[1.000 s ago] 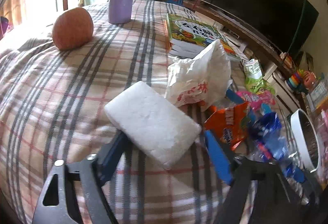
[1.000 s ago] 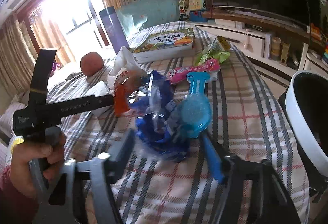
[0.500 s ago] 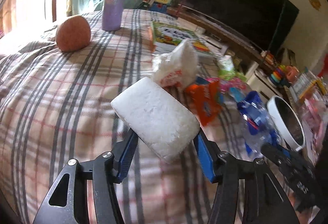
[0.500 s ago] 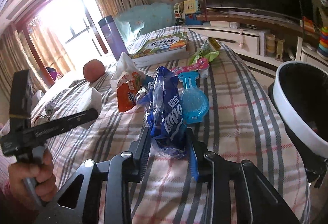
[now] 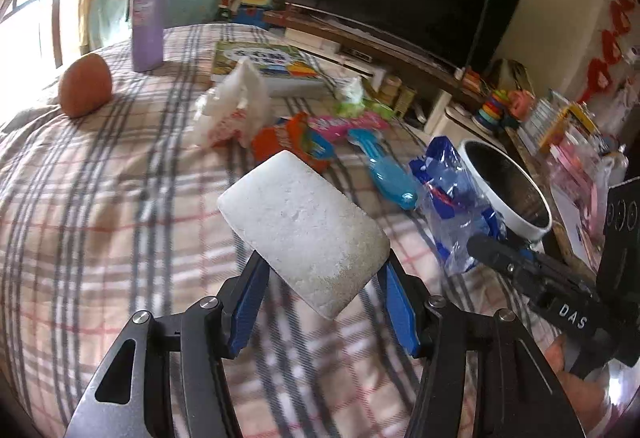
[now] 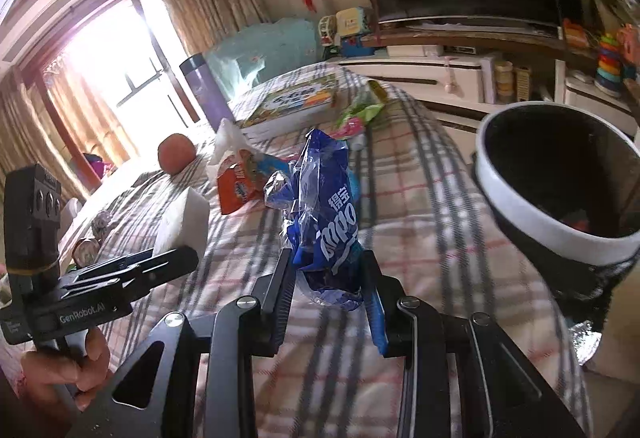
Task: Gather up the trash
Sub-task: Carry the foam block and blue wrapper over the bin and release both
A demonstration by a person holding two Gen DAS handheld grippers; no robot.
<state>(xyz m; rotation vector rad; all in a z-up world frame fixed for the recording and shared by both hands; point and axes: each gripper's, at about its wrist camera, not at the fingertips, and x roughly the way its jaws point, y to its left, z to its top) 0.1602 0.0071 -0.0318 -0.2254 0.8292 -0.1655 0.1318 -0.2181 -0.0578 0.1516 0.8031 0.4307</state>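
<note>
Both jaws clamped: left gripper [image 5: 322, 290] w/ foam block [image 5: 304, 228], right gripper [image 6: 328, 290] w/ blue wrapper [image 6: 324, 222].

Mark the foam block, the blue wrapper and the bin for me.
foam block [image 5: 304, 226], left wrist view, middle of its top face.
blue wrapper [image 6: 326, 222], right wrist view, middle of the crumpled plastic.
bin [image 6: 516, 197], right wrist view, near white rim.

"DAS" on the right gripper [image 5: 496, 256]; "GenRobot.AI" on the left gripper [image 6: 176, 262]; "impo" on the blue wrapper [image 6: 324, 213].
</note>
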